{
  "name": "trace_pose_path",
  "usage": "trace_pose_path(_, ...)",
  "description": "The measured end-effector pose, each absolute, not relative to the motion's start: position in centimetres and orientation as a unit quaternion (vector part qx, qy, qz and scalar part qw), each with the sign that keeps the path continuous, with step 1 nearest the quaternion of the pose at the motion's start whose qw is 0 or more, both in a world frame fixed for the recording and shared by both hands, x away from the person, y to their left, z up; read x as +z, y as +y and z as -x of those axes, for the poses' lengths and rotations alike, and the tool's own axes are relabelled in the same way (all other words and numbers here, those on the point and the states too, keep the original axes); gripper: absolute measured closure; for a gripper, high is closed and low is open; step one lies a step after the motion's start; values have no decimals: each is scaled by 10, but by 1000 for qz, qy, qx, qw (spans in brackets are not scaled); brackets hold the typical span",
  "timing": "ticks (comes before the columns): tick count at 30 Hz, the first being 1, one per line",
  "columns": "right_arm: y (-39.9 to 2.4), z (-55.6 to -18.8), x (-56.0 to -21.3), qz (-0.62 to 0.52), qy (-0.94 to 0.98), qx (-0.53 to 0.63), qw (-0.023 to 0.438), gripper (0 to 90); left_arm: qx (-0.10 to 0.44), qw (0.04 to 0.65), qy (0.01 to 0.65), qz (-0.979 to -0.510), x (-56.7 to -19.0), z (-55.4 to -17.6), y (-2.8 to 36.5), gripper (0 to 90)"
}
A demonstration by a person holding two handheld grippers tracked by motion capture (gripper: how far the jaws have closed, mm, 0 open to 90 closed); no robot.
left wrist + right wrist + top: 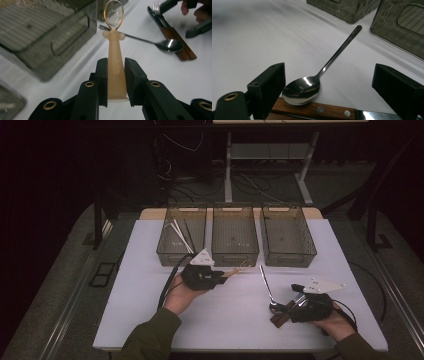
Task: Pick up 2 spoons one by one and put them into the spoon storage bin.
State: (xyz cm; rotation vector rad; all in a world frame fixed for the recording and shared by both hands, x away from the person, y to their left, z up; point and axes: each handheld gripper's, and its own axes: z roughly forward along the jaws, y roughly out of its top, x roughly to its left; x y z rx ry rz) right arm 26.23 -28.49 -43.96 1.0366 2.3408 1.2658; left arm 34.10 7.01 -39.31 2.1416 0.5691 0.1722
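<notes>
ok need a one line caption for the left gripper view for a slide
Left hand-held gripper clamps a beige plastic spoon by its handle, above the white table, with a metal spoon lying beyond.

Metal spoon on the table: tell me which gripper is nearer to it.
Right. The right gripper hangs open with the metal spoon bowl between its jaws. The left gripper, shut on a beige plastic spoon, is off toward the bins.

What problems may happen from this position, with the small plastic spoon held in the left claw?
1. The left claw grips the plastic spoon only near its handle end, so it may swing or slip out.
2. The right claw stands open around the metal spoon, whose bowl rests on the knife. Closing may push both away.
</notes>
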Motion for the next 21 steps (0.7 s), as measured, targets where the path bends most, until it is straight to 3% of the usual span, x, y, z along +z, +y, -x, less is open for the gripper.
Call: trace_pose_path(21,-286,-262,-439,-361,808,442,142,115,114,426,273,-855,-367,-421,45,730)
